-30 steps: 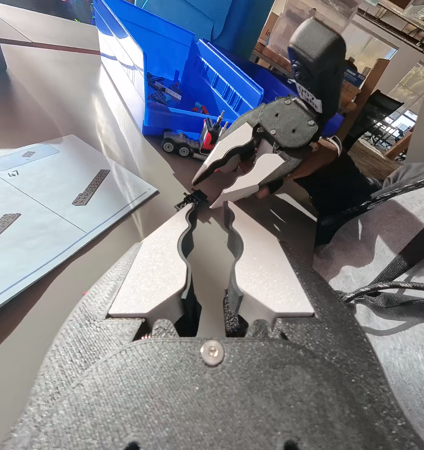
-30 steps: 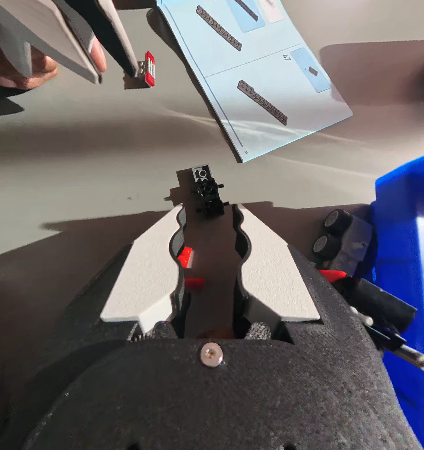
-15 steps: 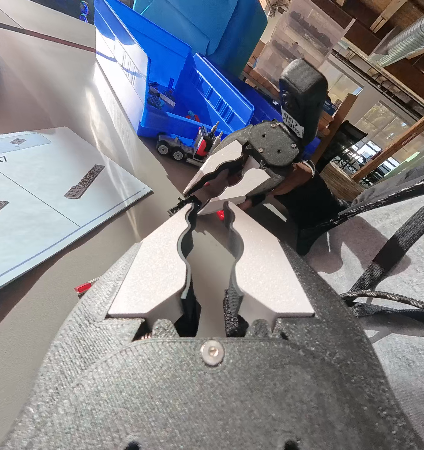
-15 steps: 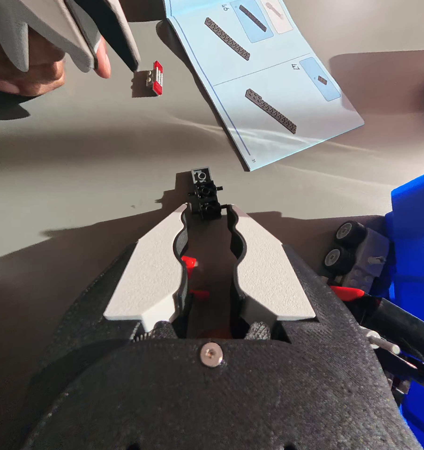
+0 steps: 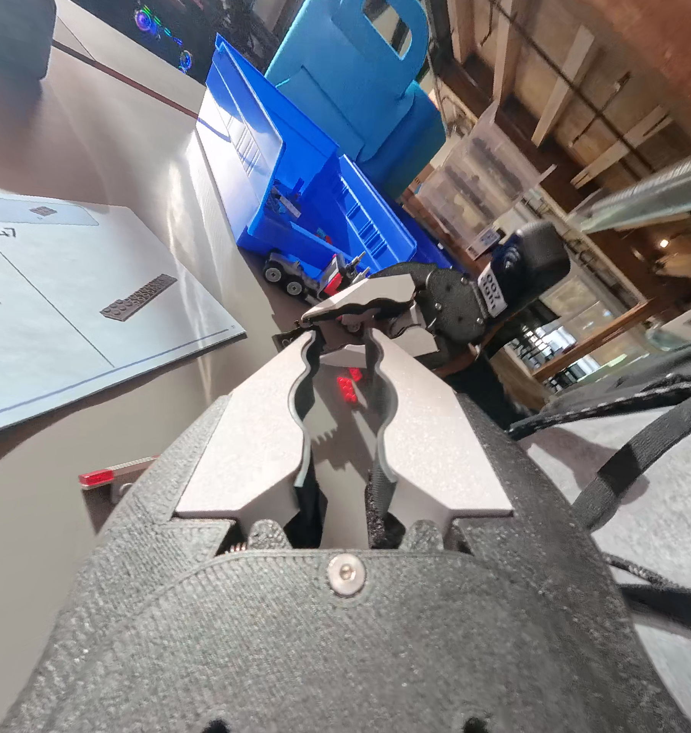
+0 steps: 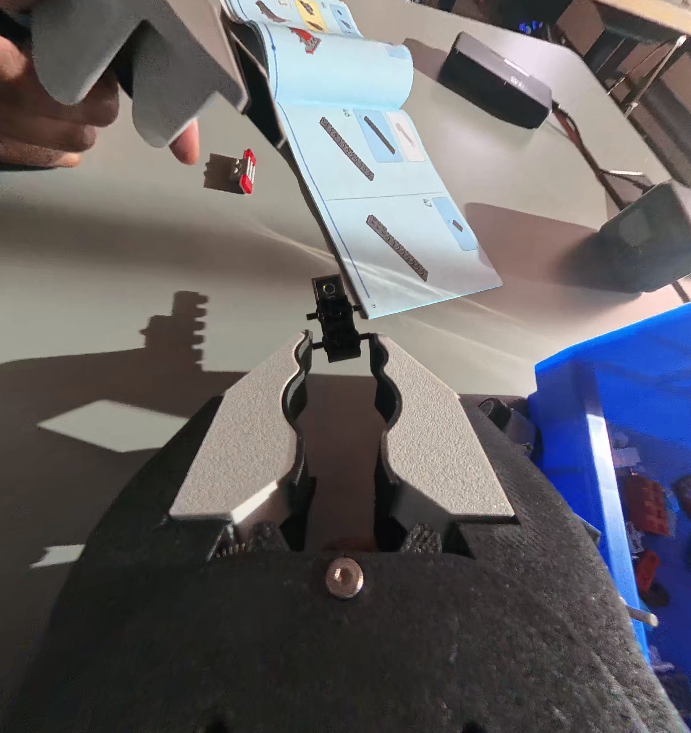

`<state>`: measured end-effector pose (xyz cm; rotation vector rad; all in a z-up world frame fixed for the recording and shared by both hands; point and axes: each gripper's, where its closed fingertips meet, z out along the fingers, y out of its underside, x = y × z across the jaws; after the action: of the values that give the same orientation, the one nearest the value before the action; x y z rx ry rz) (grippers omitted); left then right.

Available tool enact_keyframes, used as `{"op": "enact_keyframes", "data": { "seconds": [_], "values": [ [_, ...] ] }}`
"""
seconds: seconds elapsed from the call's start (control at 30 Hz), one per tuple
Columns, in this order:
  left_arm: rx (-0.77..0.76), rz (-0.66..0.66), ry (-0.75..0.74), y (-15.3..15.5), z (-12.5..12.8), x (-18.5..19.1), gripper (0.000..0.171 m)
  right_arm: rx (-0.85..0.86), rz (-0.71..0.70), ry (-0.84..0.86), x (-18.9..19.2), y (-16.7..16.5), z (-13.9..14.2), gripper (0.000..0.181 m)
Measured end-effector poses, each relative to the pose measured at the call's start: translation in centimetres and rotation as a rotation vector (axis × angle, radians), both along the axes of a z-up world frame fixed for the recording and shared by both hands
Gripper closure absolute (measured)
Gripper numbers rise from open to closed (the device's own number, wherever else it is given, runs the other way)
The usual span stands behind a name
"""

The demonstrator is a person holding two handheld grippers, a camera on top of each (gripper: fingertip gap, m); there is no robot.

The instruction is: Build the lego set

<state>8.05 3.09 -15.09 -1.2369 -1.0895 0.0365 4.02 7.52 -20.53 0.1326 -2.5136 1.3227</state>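
Observation:
My right gripper (image 6: 339, 339) is shut on a small black lego assembly (image 6: 335, 325) with side pins and holds it above the grey table (image 6: 97, 258), where its shadow falls to the left. In the left wrist view the right gripper (image 5: 312, 322) sits just beyond my left gripper (image 5: 339, 336), which is open and empty; the black assembly (image 5: 286, 340) shows at its tip. The left gripper's fingers (image 6: 169, 71) hover over a small red and grey piece (image 6: 238, 172) lying on the table (image 5: 109, 476). A red brick (image 5: 347, 386) lies between the left fingers.
An open instruction booklet (image 6: 375, 178) lies beyond the assembly (image 5: 78, 297). Blue bins (image 6: 633, 436) with loose bricks stand at the right (image 5: 296, 190). A partly built truck (image 5: 292, 273) sits by them. Two black boxes (image 6: 494, 79) (image 6: 653, 246) stand farther back. One gripper's finger ends stand about 9 centimeters off the other's.
My right gripper closed on the black assembly and raised it off the table, tilting upward. The left gripper drew back from the red and grey piece, which stays on the table.

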Motion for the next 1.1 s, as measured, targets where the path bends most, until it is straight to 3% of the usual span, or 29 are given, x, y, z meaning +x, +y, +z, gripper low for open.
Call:
{"op": "enact_keyframes", "data": {
  "seconds": [0.1, 0.23, 0.67, 1.1],
  "values": [
    [0.055, 0.03, -0.008, 0.6, 0.3, -0.4, 0.145, -0.06, 0.028, 0.03, 0.3, -0.1, 0.9, 0.149],
    [-0.001, 0.065, 0.005, 0.8, 0.0, -0.8, 0.141, -0.143, 0.075, 0.057, 1.0, -0.2, 2.2, 0.149],
    [-0.023, -0.055, 0.066, 3.1, 0.5, 0.3, 0.134, -0.275, 0.196, 0.183, 3.7, -0.7, 4.7, 0.15],
    [-0.053, -0.094, 0.079, 3.9, 0.4, 0.8, 0.15, -0.322, 0.213, 0.306, 4.3, -0.6, 5.5, 0.149]
  ]
}}
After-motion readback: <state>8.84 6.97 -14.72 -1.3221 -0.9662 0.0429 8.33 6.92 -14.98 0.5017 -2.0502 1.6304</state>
